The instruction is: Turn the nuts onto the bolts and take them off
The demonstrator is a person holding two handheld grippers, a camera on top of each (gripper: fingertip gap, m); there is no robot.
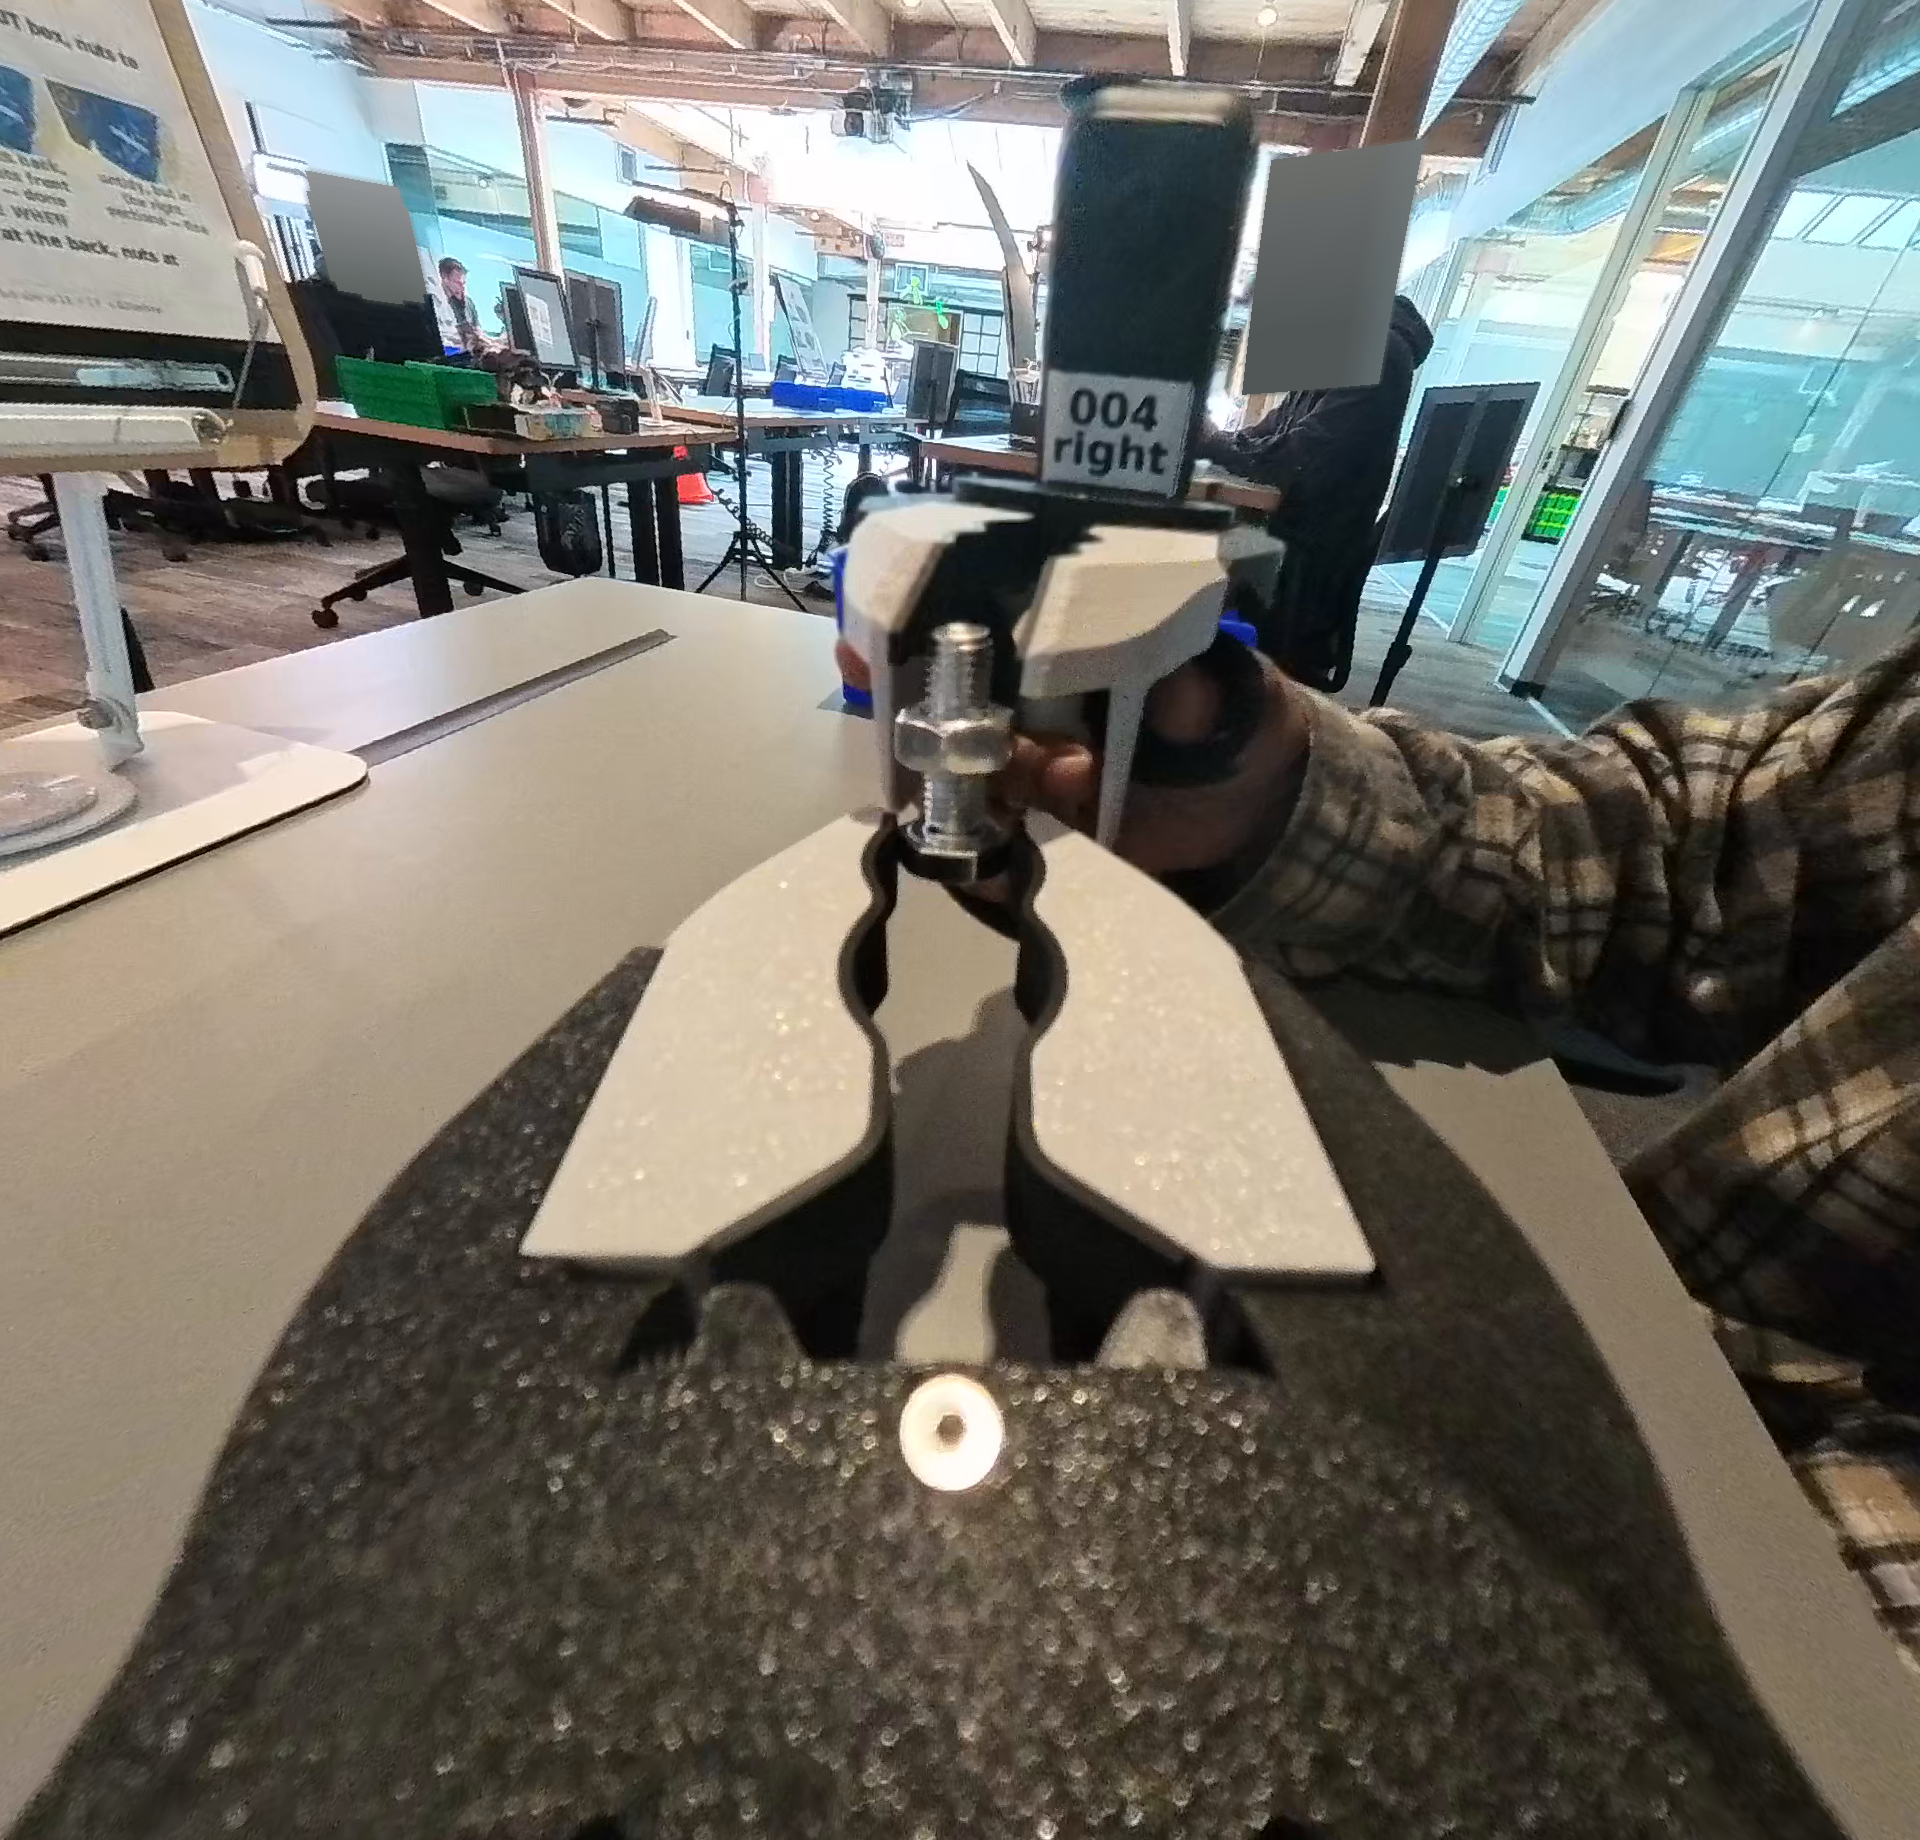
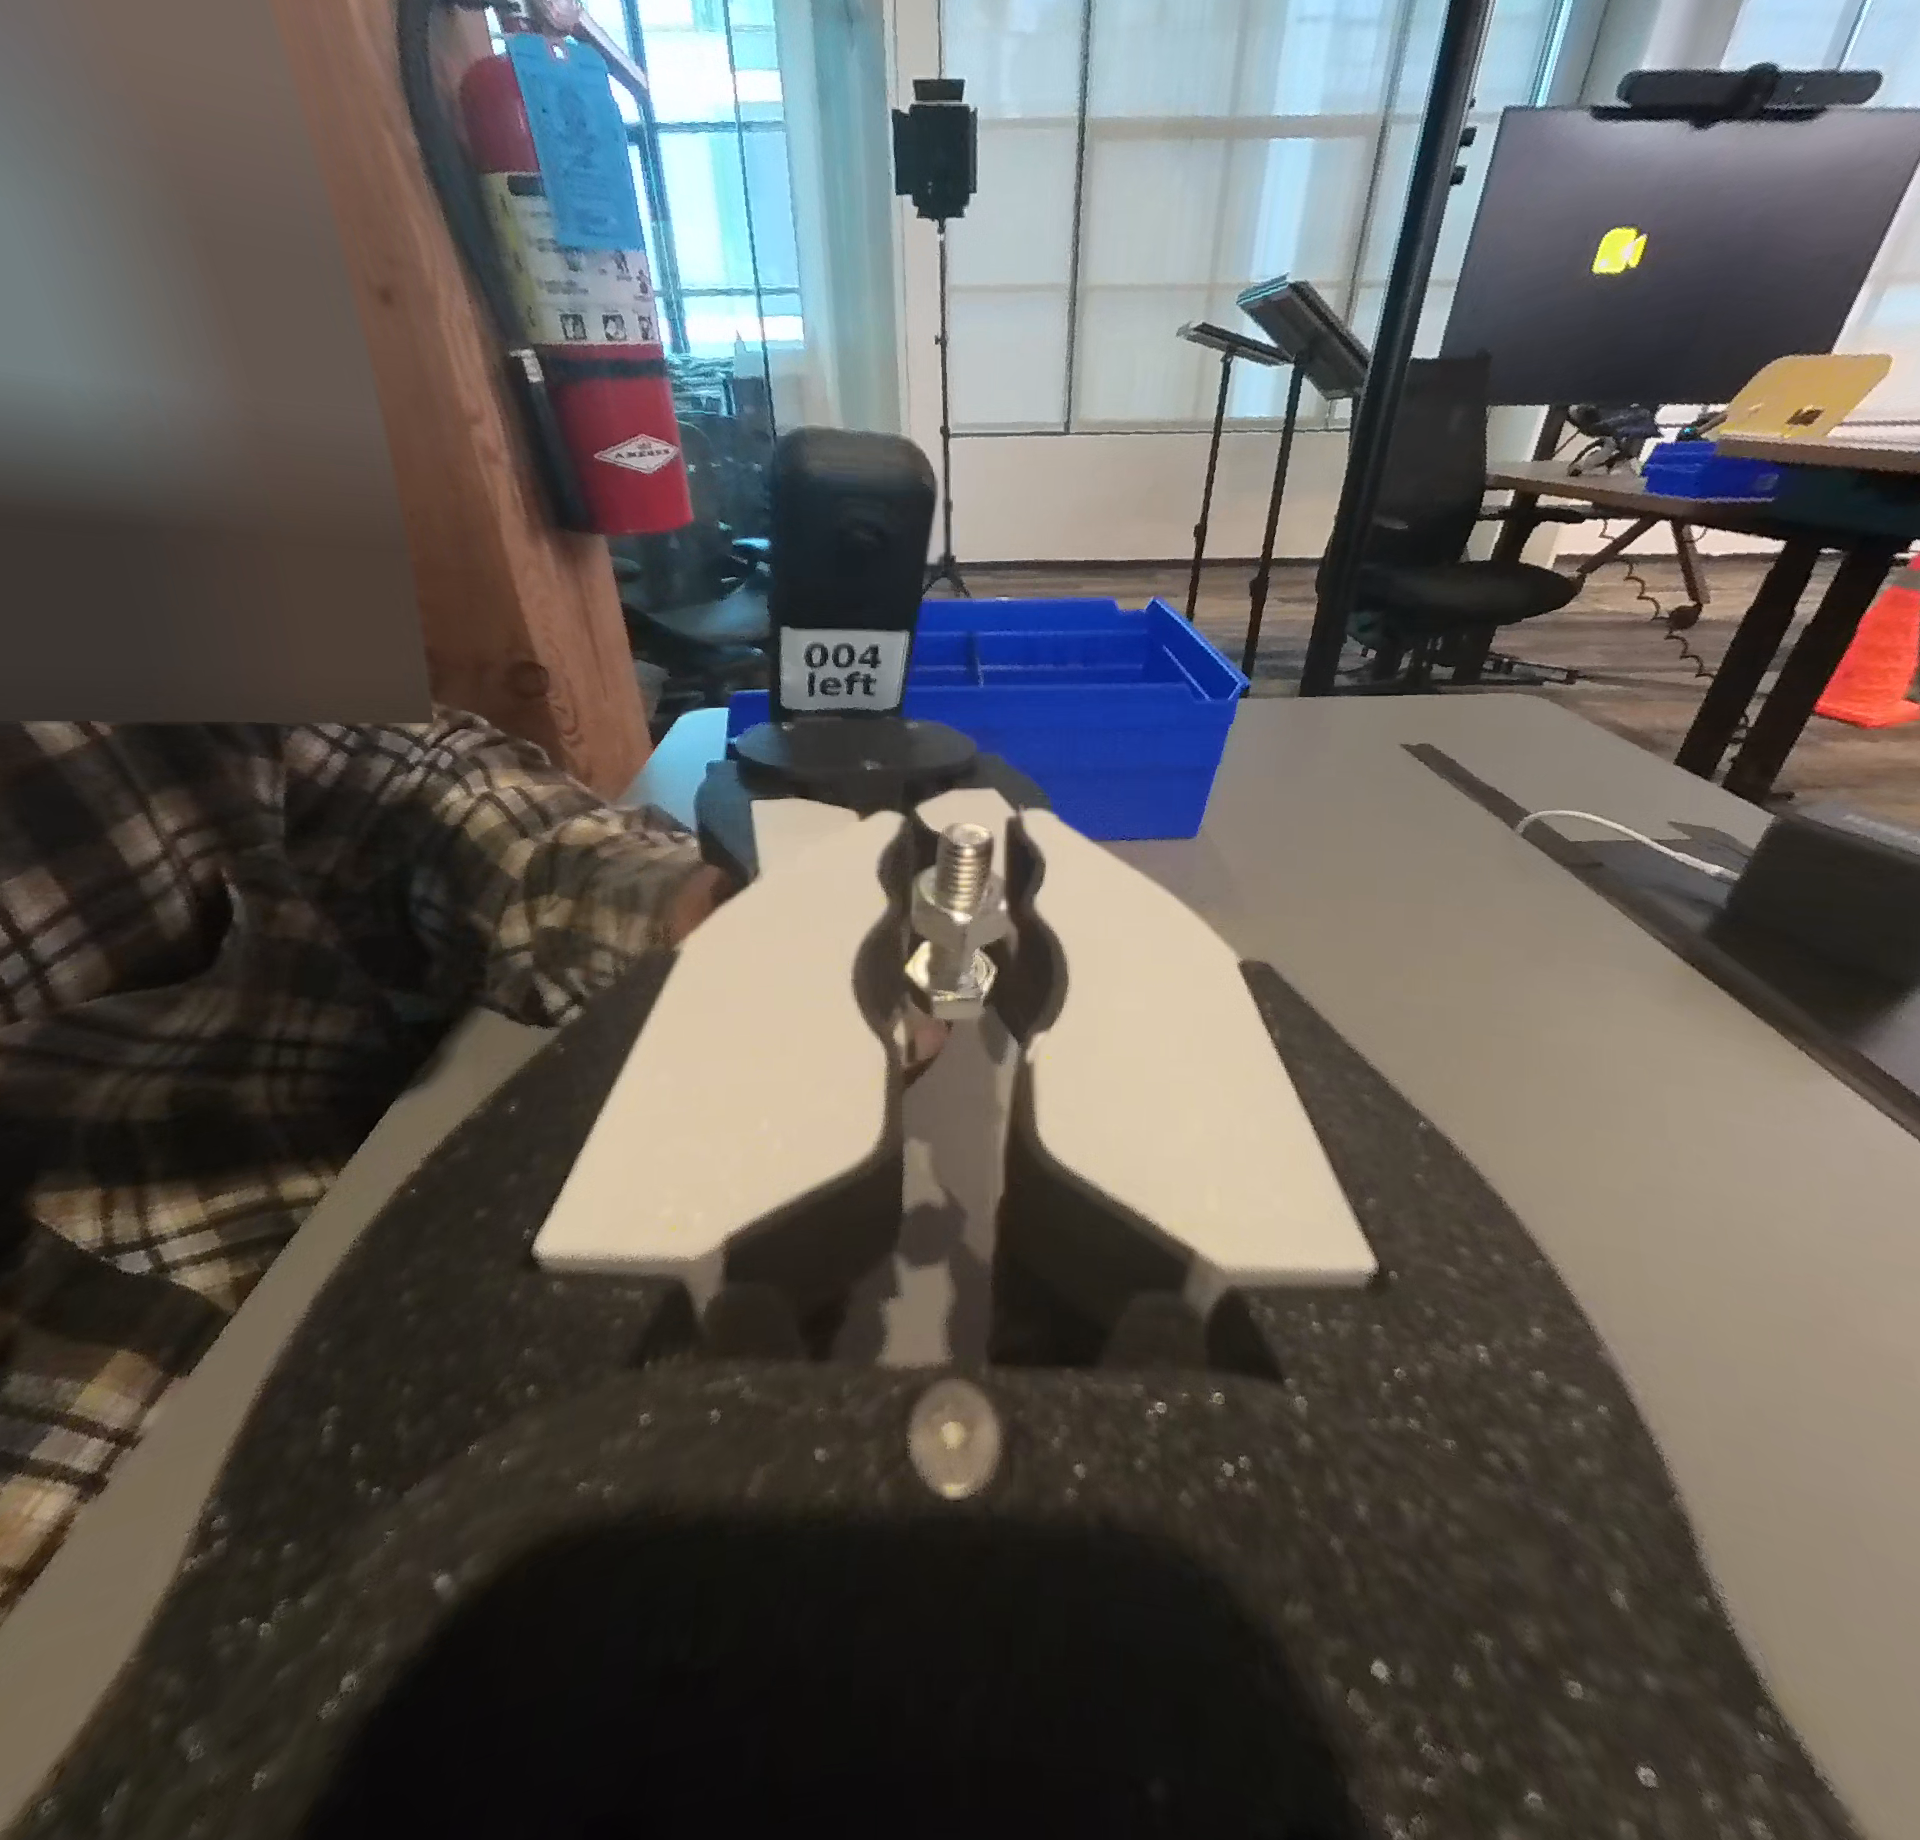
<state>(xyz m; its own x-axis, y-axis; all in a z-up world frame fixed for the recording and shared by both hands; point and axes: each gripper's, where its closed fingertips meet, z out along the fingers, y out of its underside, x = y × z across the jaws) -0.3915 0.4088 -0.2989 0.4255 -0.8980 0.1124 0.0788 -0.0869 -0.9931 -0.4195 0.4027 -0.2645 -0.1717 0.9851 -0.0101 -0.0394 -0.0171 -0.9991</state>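
A silver bolt (image 1: pixel 954 673) stands upright in the air above the grey table (image 1: pixel 312 1063), with a hex nut (image 1: pixel 951 741) threaded about halfway down it. My left gripper (image 1: pixel 951 850) is shut on the bolt's head from the near side. The right gripper's fingers (image 1: pixel 1117 751) come from the far side at the height of the nut. In the right wrist view my right gripper (image 2: pixel 961 855) closes around the nut (image 2: pixel 954 915), with the bolt head (image 2: pixel 951 990) just below it. The left gripper's tips are hidden behind the bolt there.
A blue divided bin (image 2: pixel 1091 741) stands on the table behind the left gripper. A white stand base (image 1: pixel 156 782) and a sign board are at the left. A black box with a white cable (image 2: pixel 1818 907) is at the right. Plaid sleeves (image 1: pixel 1558 855) reach in. The grippers are tip to tip, or close to it.
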